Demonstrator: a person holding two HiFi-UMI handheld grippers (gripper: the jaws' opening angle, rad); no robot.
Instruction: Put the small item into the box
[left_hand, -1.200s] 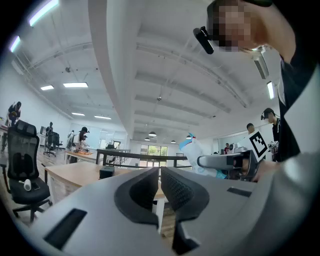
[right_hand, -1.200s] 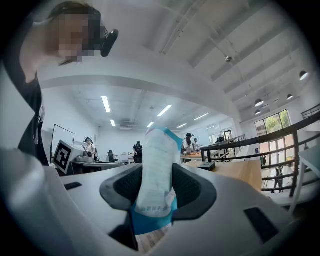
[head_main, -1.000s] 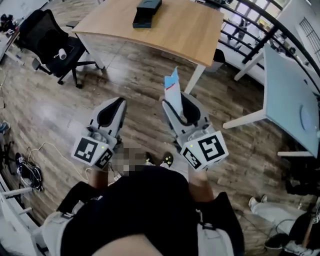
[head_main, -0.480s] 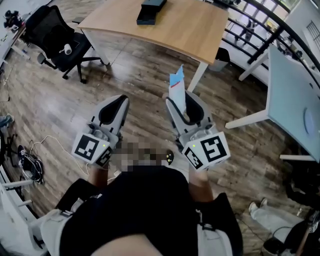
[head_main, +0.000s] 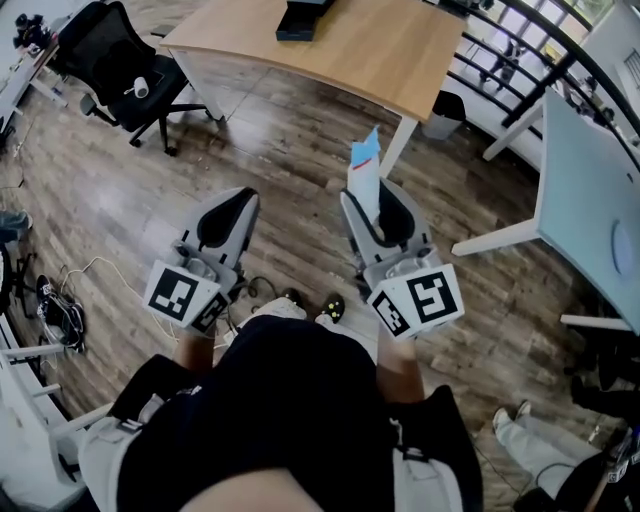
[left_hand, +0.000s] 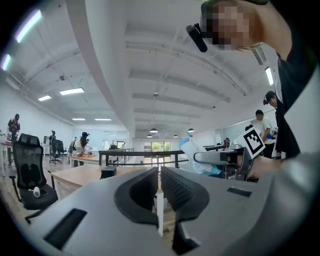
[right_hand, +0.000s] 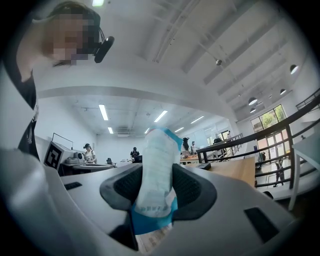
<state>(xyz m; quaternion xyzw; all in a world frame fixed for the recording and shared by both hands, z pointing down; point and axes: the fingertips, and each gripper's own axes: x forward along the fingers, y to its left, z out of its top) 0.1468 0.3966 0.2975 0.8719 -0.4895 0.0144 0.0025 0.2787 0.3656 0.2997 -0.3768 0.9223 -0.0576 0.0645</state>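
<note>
My right gripper (head_main: 372, 198) is shut on a small white and blue packet (head_main: 365, 165), which stands upright between its jaws and sticks out above them. The right gripper view shows the packet (right_hand: 159, 165) squeezed between both pads of that gripper (right_hand: 159, 181). My left gripper (head_main: 241, 197) is level beside it, to the left, shut with nothing in it. In the left gripper view its jaws (left_hand: 160, 174) nearly touch. A dark box (head_main: 300, 18) lies on the wooden table (head_main: 350, 55) ahead, well beyond both grippers, and the box (left_hand: 107, 172) also shows in the left gripper view.
A black office chair (head_main: 115, 55) stands at the far left of the table. A white table (head_main: 590, 190) is on the right, with a black railing (head_main: 520, 60) behind. Cables (head_main: 60, 320) lie on the wooden floor at the left. Several people stand far off in the room.
Both grippers have moved forward together toward the wooden table, which now sits closer at the top of the head view. The packet stays gripped in the right gripper.
</note>
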